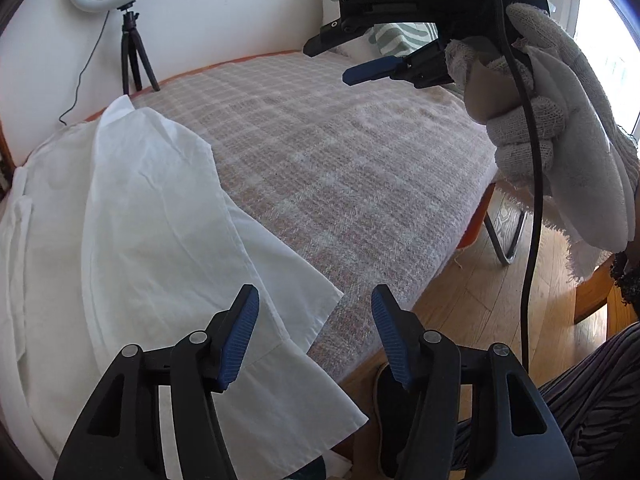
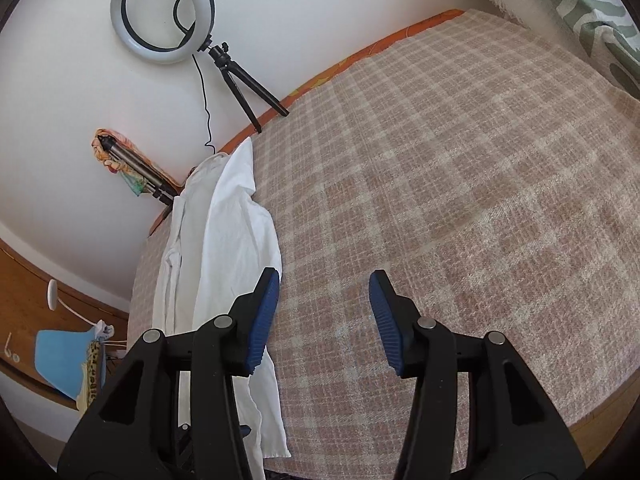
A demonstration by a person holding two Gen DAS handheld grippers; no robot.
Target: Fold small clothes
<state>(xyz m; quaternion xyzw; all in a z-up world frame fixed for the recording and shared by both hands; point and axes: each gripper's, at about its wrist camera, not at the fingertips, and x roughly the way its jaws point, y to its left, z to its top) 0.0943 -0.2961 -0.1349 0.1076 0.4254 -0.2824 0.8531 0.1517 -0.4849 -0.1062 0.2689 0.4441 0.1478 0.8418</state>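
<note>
Crumpled white cloth garment, woolly blanket

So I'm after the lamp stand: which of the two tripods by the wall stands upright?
The black tripod carrying the ring light stands on spread legs. The other tripod, further left, lies folded on a colourful cloth.

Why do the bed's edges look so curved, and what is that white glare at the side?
Left wrist view: the fisheye lens bends the bed edge; the window at right is blown out white. Right wrist view: the same bending, even daylight, no glare; the plaid blanket stays sharp.
</note>
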